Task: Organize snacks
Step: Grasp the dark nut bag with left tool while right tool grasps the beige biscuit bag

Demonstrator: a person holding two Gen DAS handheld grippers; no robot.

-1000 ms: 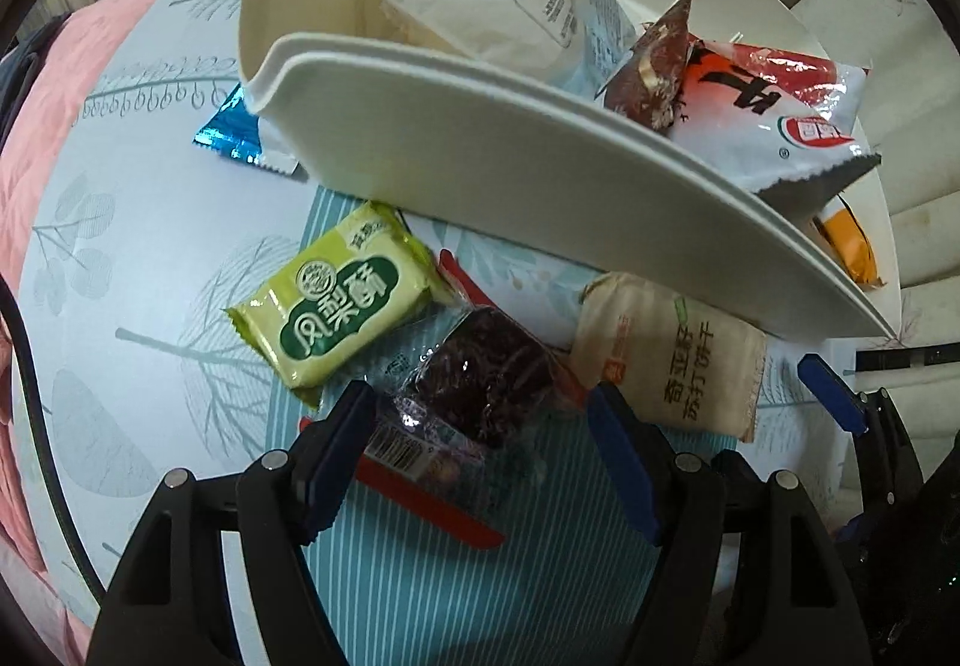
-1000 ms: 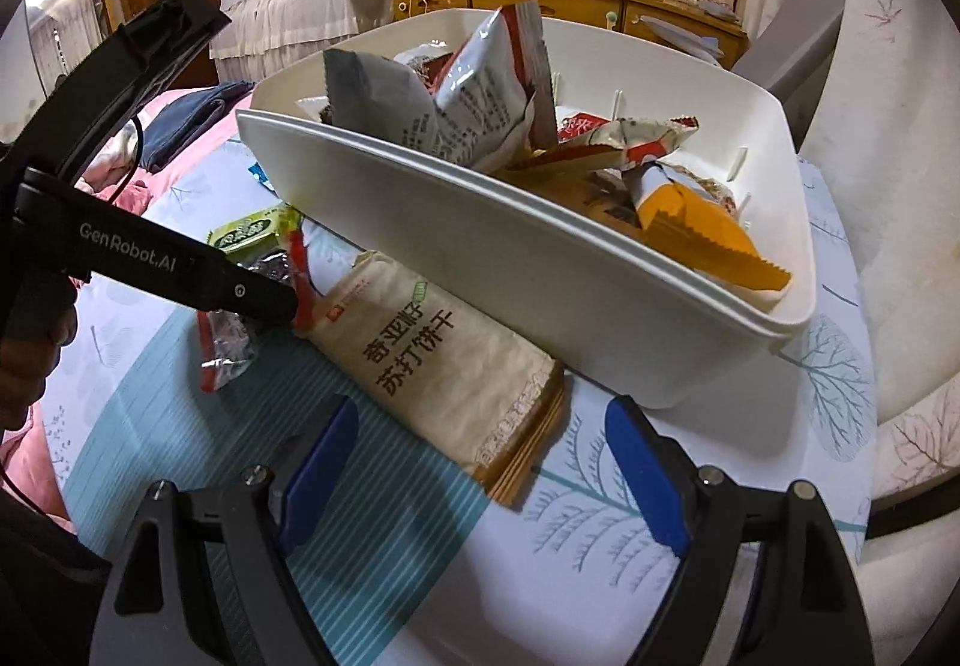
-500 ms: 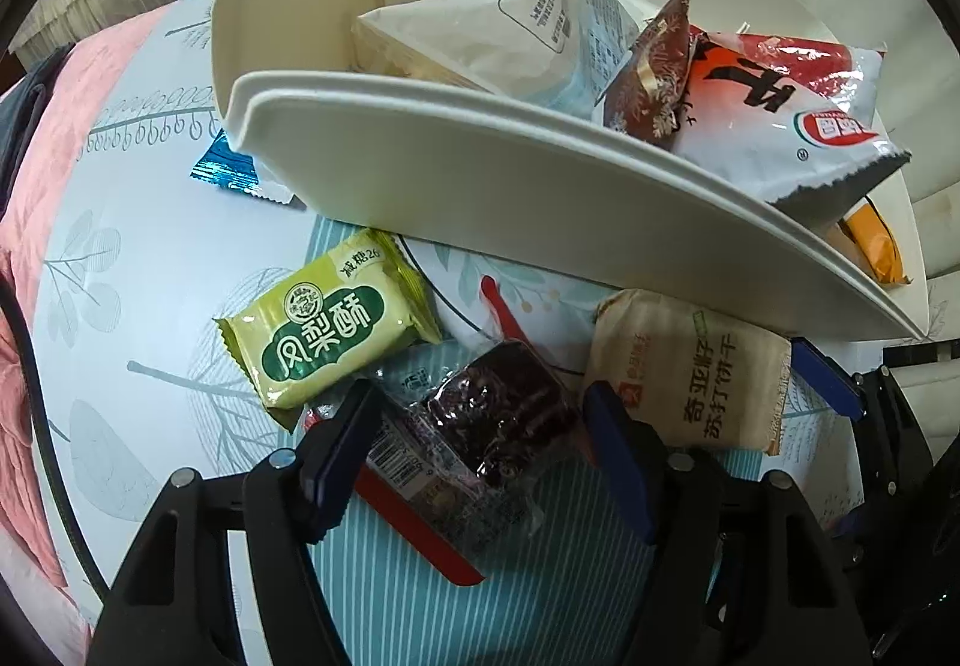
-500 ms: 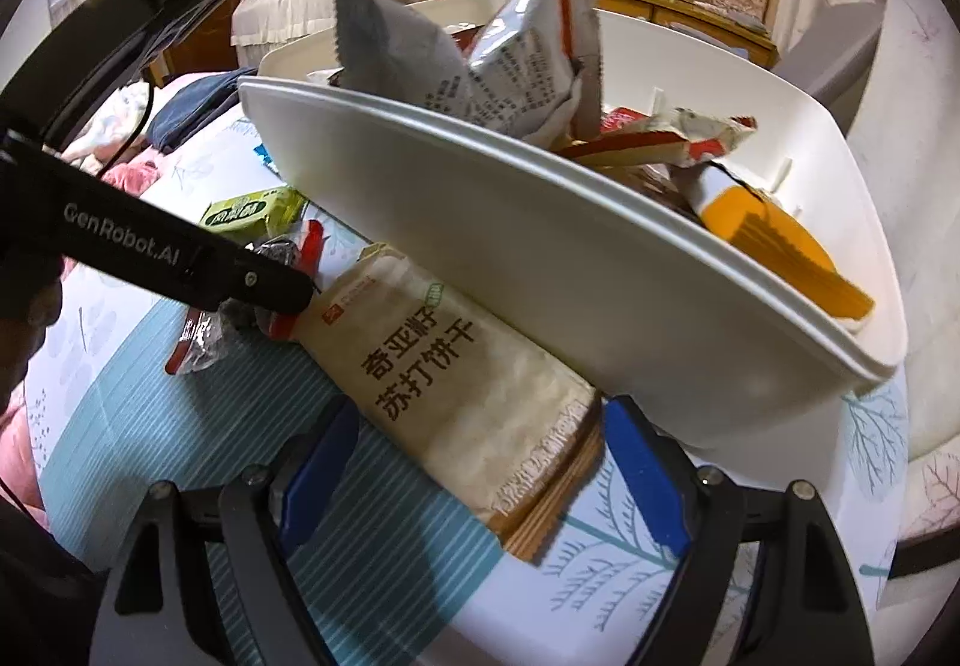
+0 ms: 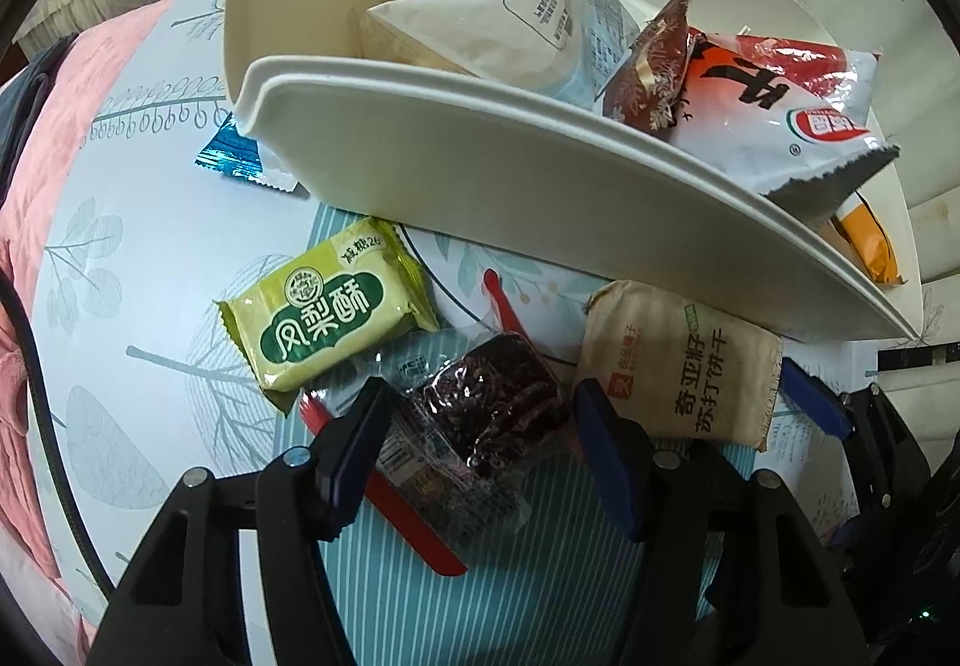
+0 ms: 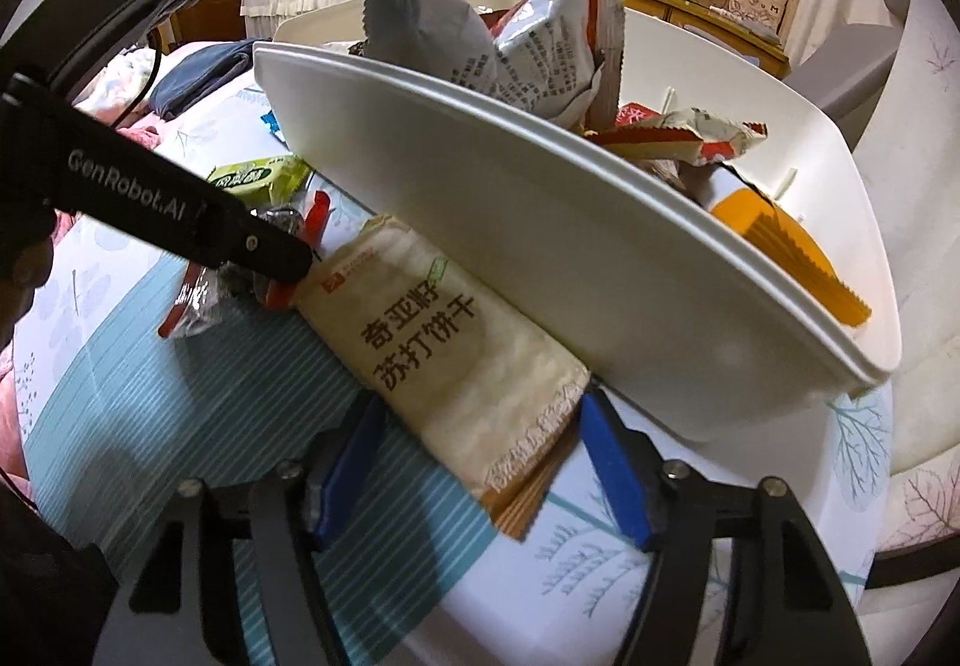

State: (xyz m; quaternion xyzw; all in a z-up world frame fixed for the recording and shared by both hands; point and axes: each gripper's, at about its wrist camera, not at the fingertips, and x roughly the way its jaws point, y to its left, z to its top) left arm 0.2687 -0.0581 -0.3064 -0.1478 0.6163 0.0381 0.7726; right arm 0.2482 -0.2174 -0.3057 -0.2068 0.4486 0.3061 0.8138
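Note:
On the striped mat in front of the white basket (image 5: 480,168) lies a dark snack in a clear, red-edged wrapper (image 5: 486,414). My left gripper (image 5: 480,444) points down over it with its jaws closing, the pads just beside the wrapper's sides. A beige cracker pack (image 6: 444,348) leans on the basket (image 6: 540,222). My right gripper (image 6: 477,438) straddles its near end, jaws closing, pads almost at its edges. One finger of the left gripper (image 6: 180,210) hides part of the dark snack (image 6: 198,300). The beige pack (image 5: 678,366) has a right finger (image 5: 810,405) beside it.
A green pastry pack (image 5: 327,321) lies left of the dark snack, and a blue foil pack (image 5: 231,156) sticks out from under the basket's left end. Several bags fill the basket, among them a white bag (image 5: 510,18). Pink bedding (image 5: 60,126) borders the table on the left.
Both pairs of jaws have narrowed. The right gripper has come closer, so the beige pack's near end now lies between its pads. The dark snack stays between the left pads.

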